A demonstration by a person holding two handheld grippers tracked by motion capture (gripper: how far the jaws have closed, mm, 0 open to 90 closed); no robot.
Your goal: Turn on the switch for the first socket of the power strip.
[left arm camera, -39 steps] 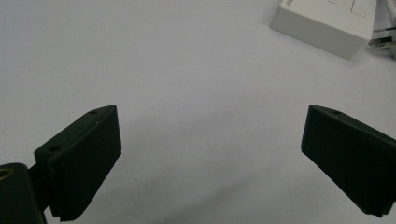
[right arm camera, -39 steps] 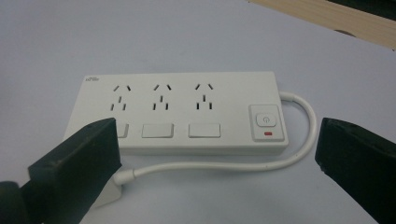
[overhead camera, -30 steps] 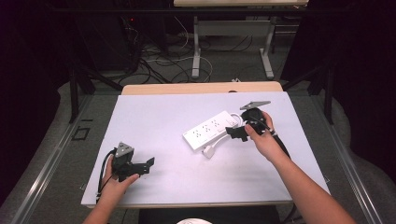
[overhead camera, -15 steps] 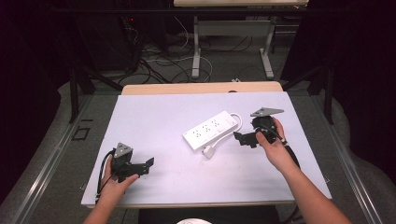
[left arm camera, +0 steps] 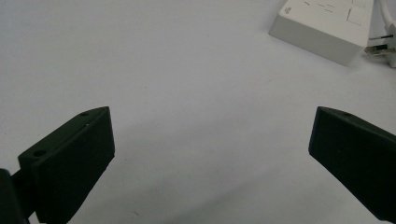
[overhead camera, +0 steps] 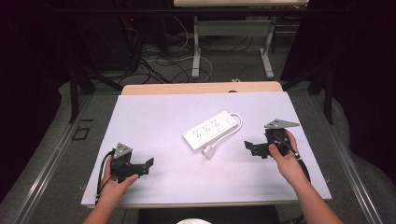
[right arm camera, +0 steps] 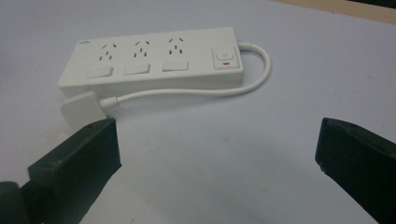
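A white power strip (overhead camera: pixel 211 130) lies at the middle of the white table (overhead camera: pixel 154 116), its cable (overhead camera: pixel 237 122) looping round to a flat white plug (overhead camera: pixel 208 151) at its near end. In the right gripper view the power strip (right arm camera: pixel 154 56) shows three sockets and a switch, with the plug (right arm camera: pixel 81 109) just beyond the left jaw. My right gripper (overhead camera: pixel 250 147) rests on the table right of the strip, open and empty. My left gripper (overhead camera: pixel 148 165) sits near the front left, open and empty. The left gripper view catches the power strip's end (left arm camera: pixel 327 28) at top right.
A wooden table edge (overhead camera: pixel 201 87) shows behind the white surface. Table legs (overhead camera: pixel 196 49) and loose cables (overhead camera: pixel 159 56) lie on the floor beyond. A metal rail (overhead camera: pixel 56 154) runs along the left side.
My right gripper has drawn back from the power strip toward the right and nearer the front edge. The left gripper has stayed put.
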